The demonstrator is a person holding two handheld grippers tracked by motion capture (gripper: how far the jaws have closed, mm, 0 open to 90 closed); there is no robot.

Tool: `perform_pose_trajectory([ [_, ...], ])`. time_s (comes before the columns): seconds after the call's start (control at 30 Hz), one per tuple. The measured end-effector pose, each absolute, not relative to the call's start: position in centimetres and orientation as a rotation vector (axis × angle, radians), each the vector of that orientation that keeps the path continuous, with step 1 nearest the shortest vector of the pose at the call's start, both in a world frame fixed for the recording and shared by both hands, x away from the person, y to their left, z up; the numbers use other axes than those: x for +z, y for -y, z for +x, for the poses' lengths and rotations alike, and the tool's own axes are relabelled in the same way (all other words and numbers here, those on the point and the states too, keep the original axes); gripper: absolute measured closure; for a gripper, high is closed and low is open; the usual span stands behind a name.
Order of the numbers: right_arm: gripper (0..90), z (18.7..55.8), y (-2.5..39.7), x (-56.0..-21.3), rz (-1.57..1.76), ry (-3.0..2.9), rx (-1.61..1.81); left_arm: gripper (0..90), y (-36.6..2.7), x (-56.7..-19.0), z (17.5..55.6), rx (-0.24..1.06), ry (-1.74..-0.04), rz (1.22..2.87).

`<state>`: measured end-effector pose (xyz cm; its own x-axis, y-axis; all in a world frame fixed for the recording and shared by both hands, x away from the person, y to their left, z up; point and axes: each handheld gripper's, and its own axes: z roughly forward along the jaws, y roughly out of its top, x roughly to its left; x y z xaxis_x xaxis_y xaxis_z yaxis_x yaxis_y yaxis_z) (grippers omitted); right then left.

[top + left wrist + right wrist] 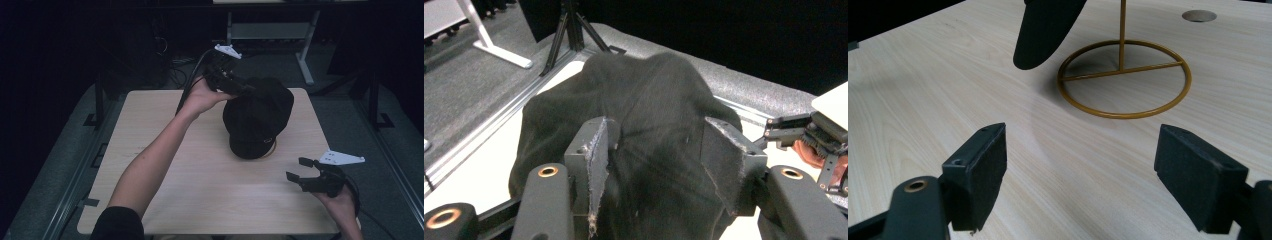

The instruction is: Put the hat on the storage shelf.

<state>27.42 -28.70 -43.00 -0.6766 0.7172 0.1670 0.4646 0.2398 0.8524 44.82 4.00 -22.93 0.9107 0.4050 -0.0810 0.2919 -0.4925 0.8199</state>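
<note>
Counting from the high view: one black cap, one gold wire stand beneath it, one pale wooden bench, two claws. Left claw raised at the far side of the bench, up against the cap's crown near its top. Right claw low near the bench's near right corner, well apart from the cap, jaws spread with nothing between them. Cap perched over the stand at the middle of the bench, brim pointing toward the near edge, only a sliver of gold ring peeking out below the brim.

Seen along the left claw from its own camera and not from above: black fabric of the cap bulging between two frayed pads, left pad pressed into the cloth, right pad beside it, jaws set wide around the crown; whether both pads truly pinch the fabric, cannot tell. Other hand with its claw farther off at the right edge.

Seen along the right claw and hidden from above: the stand's full round base ring flat on the bench, a crossbar across it, a thin upright rod rising from the centre, the cap's brim hanging above the ring's left side without touching the wood. One round cable hole in the far bench surface.
</note>
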Motion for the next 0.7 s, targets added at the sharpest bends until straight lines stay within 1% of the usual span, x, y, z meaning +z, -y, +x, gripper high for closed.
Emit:
perform_pose_trajectory([
  [0.27, 20.3, 27.6, 28.1, -43.1, 1.097, -2.263, 1.39, 42.7, -6.2, -23.6, 44.1, 0.169, -0.521, 2.114],
  [0.43, 20.3, 27.6, 27.7, -43.3, 1.1, -2.268, 1.383, 42.1, -7.5, -24.5, 43.5, 0.172, -0.528, 2.146],
  [0.7, 21.2, 27.6, 27.3, -43.4, 1.1, -2.269, 1.389, 40.5, -10.4, -25.9, 42.6, 0.185, -0.583, 2.148],
])
